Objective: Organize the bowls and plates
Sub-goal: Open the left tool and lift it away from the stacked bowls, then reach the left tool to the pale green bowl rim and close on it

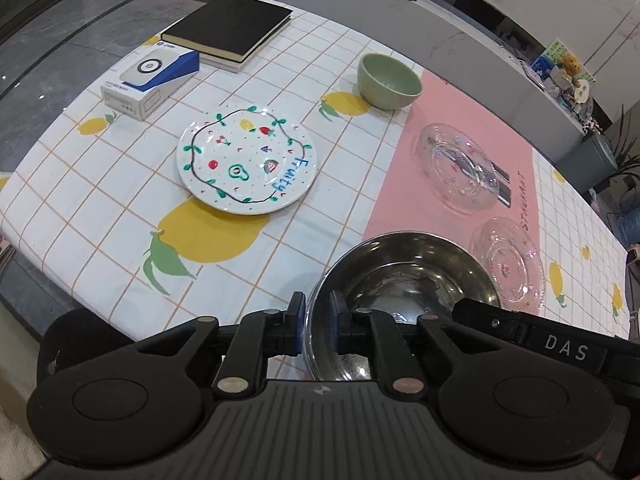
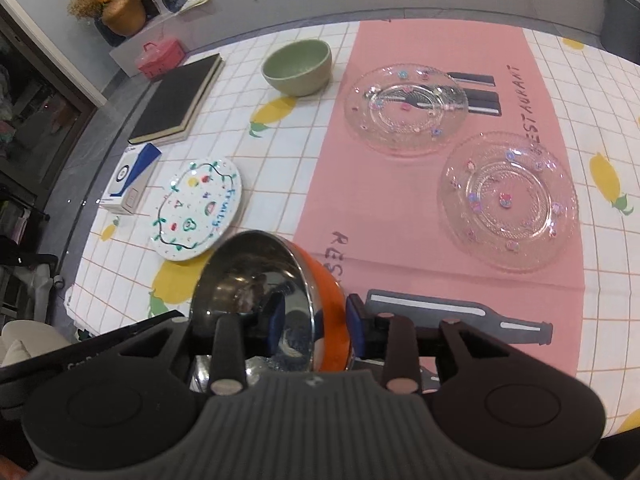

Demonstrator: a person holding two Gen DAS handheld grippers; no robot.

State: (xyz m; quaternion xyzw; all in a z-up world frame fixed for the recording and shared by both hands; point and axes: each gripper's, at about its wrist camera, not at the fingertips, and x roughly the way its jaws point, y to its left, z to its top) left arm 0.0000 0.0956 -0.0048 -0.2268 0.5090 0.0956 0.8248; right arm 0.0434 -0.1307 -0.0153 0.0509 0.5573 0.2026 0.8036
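Pinching the rim of a shiny stainless-steel bowl point(image 1: 400, 272) with the left gripper point(image 1: 318, 320), one blue pad outside the wall and one inside, holding it above the near edge of the tabletop. Clamping the right gripper point(image 2: 316, 320) on the wall of a tilted steel-lined bowl with an orange outside point(image 2: 248, 272) in the same way, one pad inside and one against the orange skin, also over the near edge. Not showing whether these are one bowl or two.

Lying flat toward the left edge: a round white plate painted with fruit and the word "Fruity" point(image 1: 247, 162). Sitting upright toward the far edge: a pale green ceramic bowl point(image 1: 389, 80), just beside the pink restaurant-print mat point(image 2: 380, 200). Resting on that mat, near each other but apart: two clear patterned glass plates point(image 2: 406, 108) point(image 2: 508, 200). Lying at the far left corner: a thick black book point(image 1: 228, 26), with a white-and-blue carton point(image 1: 150, 76) just beside it.
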